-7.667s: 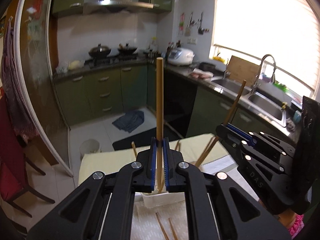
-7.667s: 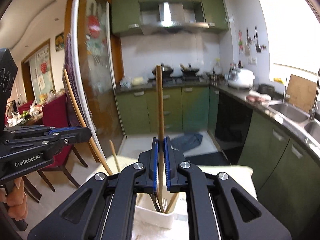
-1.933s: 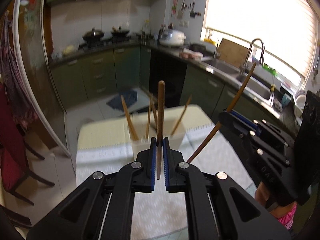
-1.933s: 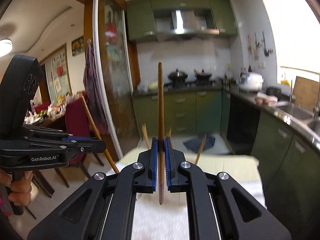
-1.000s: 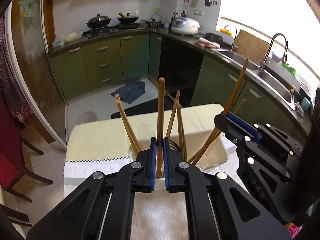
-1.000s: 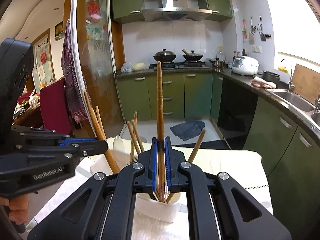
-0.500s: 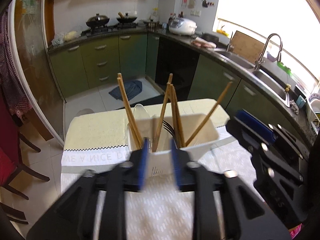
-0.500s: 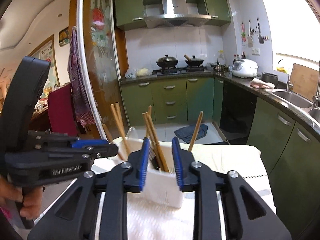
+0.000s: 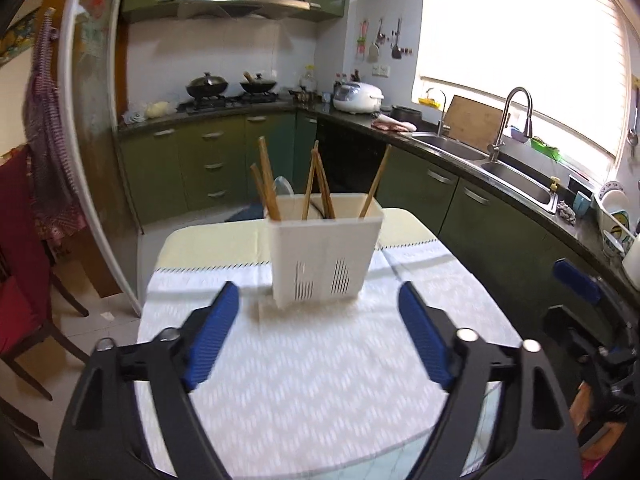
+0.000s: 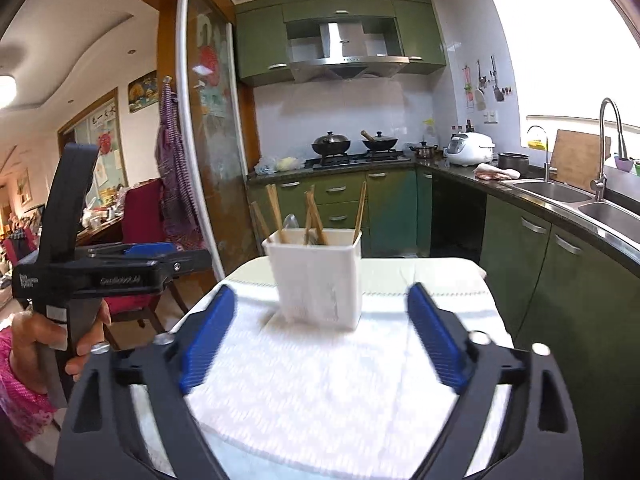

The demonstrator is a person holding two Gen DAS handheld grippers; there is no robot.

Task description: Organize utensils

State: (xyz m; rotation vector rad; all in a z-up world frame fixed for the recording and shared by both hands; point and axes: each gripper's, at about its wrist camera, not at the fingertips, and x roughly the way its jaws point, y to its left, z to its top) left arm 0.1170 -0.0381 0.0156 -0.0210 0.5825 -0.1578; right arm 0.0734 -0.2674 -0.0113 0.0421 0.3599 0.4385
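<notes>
A white slotted utensil holder (image 9: 323, 251) stands upright on the table's white patterned cloth (image 9: 312, 372). Several wooden chopsticks (image 9: 267, 178) and a spoon (image 9: 283, 187) stick up out of it. My left gripper (image 9: 318, 304) is open and empty, held back from the holder above the cloth. In the right wrist view the holder (image 10: 317, 280) stands ahead with the chopsticks (image 10: 275, 207) in it. My right gripper (image 10: 320, 300) is open and empty, also back from the holder. The left gripper's body (image 10: 116, 268) shows at the left there.
The small table carries a pale yellow cloth (image 9: 216, 245) under the white one. Red chairs (image 9: 20, 248) stand to the left. Green cabinets, a counter and a sink (image 9: 516, 176) run along the right. A glass sliding door frame (image 9: 76, 152) stands left of the table.
Both grippers held a chopstick upright, lowered it into the holder, then opened and let go. Both have since pulled back from the holder and opened wider.
</notes>
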